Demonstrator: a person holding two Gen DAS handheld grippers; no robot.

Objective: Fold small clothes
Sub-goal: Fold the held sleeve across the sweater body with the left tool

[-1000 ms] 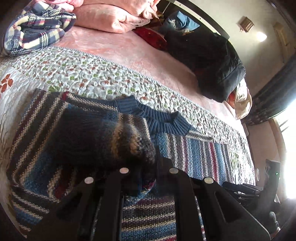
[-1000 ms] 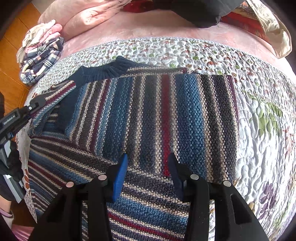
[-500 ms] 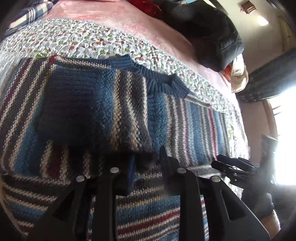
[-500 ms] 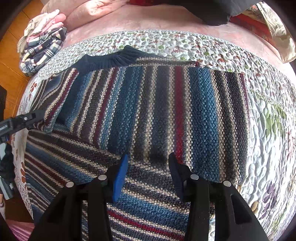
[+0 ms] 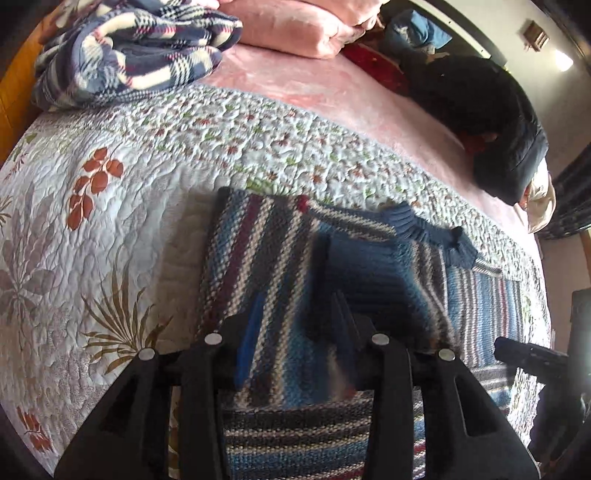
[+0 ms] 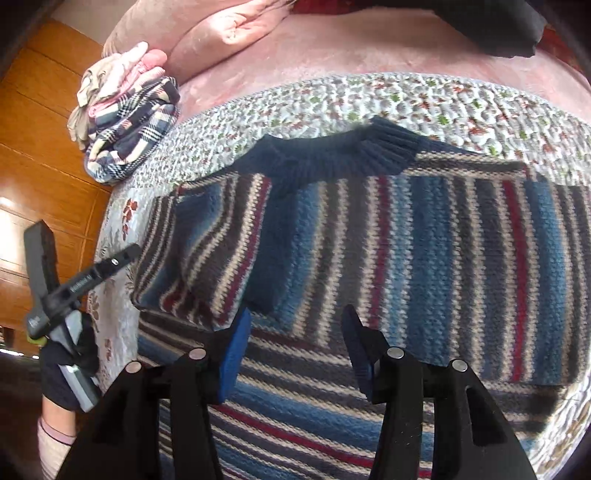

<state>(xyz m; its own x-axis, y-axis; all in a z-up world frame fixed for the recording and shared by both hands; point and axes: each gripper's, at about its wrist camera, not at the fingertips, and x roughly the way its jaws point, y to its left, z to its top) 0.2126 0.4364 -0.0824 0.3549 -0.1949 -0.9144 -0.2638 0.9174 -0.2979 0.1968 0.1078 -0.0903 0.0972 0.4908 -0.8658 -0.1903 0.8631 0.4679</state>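
Sweater lies flat on the bed quilt, left sleeve folded across; both hand-held grippers, left and right, stand apart and empty, so pinch the hem evenly next

Striped knit sweater, in bands of blue, charcoal, cream and dark red, with a ribbed navy collar. Spread flat on the floral quilt, collar toward the pink pillows. One sleeve folded inward across the chest, cuff beside the collar.
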